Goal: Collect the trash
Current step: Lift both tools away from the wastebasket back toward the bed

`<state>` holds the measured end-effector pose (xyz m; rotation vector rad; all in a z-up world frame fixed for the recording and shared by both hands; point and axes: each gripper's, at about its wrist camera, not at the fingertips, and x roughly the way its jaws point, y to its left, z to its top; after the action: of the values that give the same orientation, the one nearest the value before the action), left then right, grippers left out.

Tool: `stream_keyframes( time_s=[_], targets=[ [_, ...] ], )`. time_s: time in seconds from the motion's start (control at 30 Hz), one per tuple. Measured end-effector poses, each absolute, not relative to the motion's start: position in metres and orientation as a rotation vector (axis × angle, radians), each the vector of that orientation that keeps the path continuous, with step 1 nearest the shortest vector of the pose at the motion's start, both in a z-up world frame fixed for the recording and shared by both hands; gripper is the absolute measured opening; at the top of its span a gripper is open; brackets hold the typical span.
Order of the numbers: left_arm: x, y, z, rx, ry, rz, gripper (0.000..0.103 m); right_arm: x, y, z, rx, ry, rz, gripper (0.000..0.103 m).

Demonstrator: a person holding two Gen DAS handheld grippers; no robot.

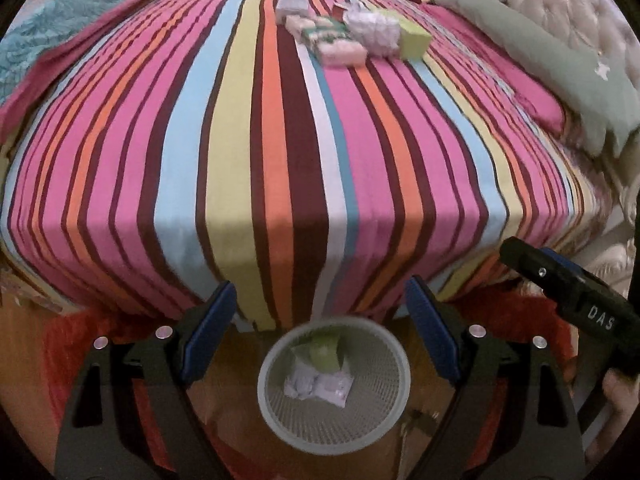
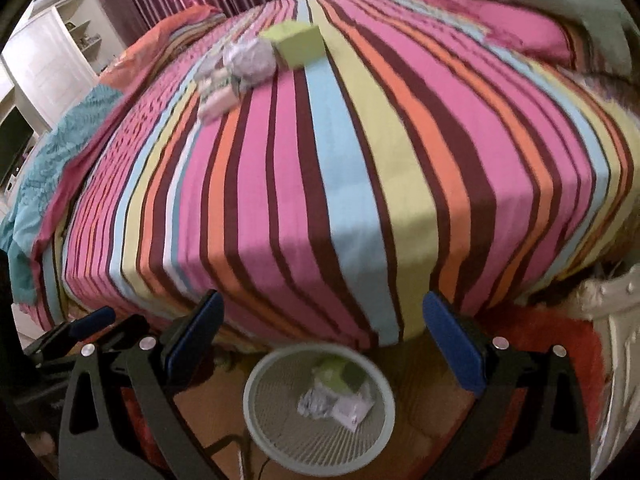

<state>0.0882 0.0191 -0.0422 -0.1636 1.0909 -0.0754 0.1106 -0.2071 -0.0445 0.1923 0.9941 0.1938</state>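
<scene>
A heap of crumpled white paper, small pink and green cartons and a lime-green box (image 1: 415,40) is seen on the striped bedspread (image 1: 280,152) at upper centre. More scraps lie inside the pale round mesh wastebasket (image 1: 280,420) at bottom centre. The left gripper (image 1: 320,332) and right gripper (image 2: 320,344) are both spread, nothing held.

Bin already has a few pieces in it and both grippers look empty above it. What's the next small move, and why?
Probably reach one open gripper, say the right gripper, forward to the green box at the near edge of the trash pile on the bed. Both it and the left gripper hold nothing over the bin.
</scene>
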Motion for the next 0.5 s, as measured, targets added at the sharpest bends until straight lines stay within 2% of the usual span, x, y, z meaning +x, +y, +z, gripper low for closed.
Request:
stream_keyframes(
  time_s=[0.5],
  targets=[
    [0.192, 0.014, -0.020, -0.234, 1.043, -0.029, 0.084, 0.189, -0.218, -0.016, 0.165, 0.902, 0.163, 0.095]
  ],
)
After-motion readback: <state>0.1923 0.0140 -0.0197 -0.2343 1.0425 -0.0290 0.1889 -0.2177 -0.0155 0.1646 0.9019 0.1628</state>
